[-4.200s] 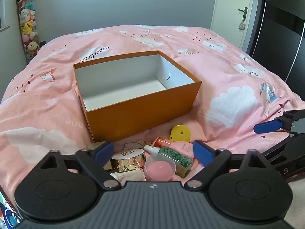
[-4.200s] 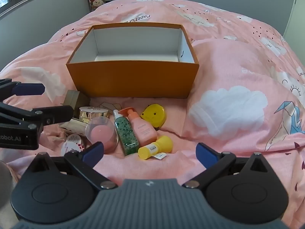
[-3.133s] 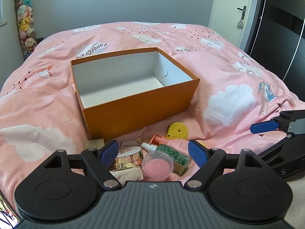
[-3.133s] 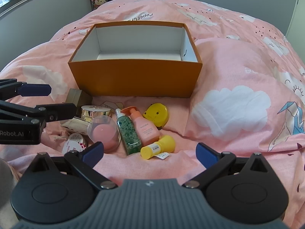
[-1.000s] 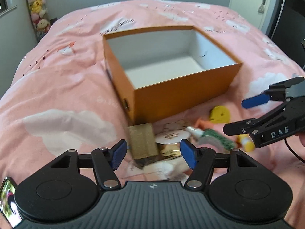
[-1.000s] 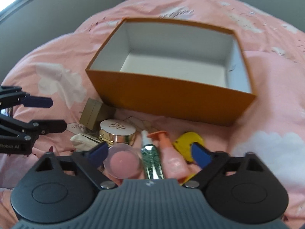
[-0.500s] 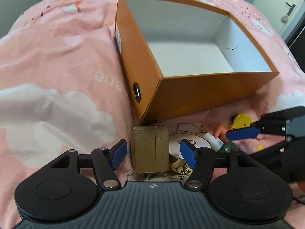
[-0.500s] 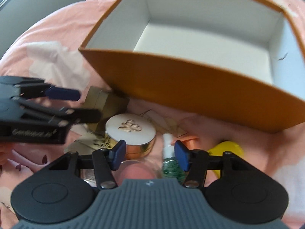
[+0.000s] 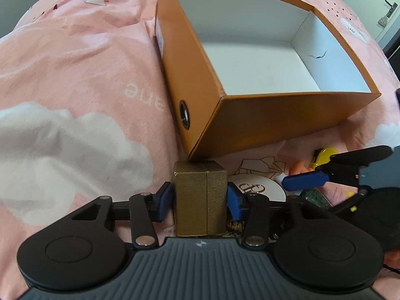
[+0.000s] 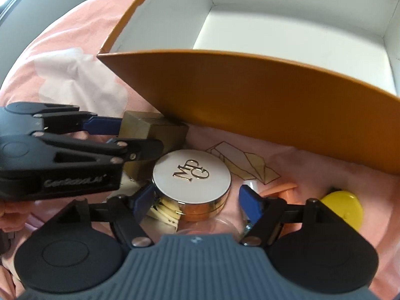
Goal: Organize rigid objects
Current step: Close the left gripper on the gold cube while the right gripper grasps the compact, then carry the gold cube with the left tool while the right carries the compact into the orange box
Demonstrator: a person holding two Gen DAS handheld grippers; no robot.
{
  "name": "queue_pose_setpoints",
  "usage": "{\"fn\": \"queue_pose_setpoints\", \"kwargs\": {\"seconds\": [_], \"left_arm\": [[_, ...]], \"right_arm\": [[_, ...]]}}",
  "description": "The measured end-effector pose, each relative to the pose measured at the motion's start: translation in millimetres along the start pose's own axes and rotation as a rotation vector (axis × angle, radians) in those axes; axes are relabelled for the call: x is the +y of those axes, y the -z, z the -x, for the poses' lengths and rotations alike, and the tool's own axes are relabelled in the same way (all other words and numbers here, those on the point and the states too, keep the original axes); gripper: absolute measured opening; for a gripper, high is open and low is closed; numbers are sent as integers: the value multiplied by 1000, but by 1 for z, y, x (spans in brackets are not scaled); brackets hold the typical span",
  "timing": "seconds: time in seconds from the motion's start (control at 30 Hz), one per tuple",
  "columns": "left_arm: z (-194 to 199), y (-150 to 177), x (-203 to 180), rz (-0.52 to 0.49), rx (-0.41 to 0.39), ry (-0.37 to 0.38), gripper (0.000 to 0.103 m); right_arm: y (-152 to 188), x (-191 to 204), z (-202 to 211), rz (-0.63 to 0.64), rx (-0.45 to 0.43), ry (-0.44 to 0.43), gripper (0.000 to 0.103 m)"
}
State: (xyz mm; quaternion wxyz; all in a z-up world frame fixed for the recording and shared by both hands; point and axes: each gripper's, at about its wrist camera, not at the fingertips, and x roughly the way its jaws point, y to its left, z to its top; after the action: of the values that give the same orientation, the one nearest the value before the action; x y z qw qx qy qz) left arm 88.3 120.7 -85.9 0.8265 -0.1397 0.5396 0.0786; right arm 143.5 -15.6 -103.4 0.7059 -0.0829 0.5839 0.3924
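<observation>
An open orange box [image 9: 287, 122] with a white inside lies on the pink bed; it also shows in the right wrist view [image 10: 262, 95]. My left gripper [image 9: 200, 197] is shut on a small gold box [image 9: 201, 197], which rests at the orange box's near corner; the gold box also shows in the right wrist view [image 10: 152, 130]. My right gripper [image 10: 196, 200] is open, its jaws on either side of a round gold compact [image 10: 192, 177], with a gap at the right jaw. The compact also shows in the left wrist view [image 9: 260, 190].
A yellow round case [image 10: 343, 210], a pink pump bottle [image 10: 282, 190] and a clear cup with pink contents [image 10: 212, 225] lie by the compact. A cream pouch [image 10: 162, 215] lies under it. The pink duvet [image 9: 75, 87] spreads to the left.
Both grippers moved forward and down to the objects. My left gripper closed onto the gold box. My right gripper came around the gold compact.
</observation>
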Motion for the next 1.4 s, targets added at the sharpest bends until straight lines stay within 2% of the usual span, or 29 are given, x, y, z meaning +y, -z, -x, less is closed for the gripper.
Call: {"fn": "queue_pose_setpoints", "kwargs": {"seconds": [0.4, 0.53, 0.73, 0.9, 1.17, 1.4], "left_arm": [[2, 4, 9, 38, -10, 18, 51], [-3, 5, 9, 28, -28, 11, 53], [0, 7, 5, 14, -54, 11, 50], [21, 13, -3, 8, -110, -20, 50], [65, 17, -20, -19, -222, -13, 50], [99, 7, -39, -145, -301, 20, 50]], "right_arm": [[-3, -3, -28, -7, 15, -22, 76], [-2, -9, -23, -18, 6, -30, 75], [-2, -12, -21, -19, -9, -34, 75], [6, -8, -4, -18, -44, -26, 74], [18, -9, 35, -21, -153, -2, 74], [28, -7, 84, -1, -263, 48, 74]]}}
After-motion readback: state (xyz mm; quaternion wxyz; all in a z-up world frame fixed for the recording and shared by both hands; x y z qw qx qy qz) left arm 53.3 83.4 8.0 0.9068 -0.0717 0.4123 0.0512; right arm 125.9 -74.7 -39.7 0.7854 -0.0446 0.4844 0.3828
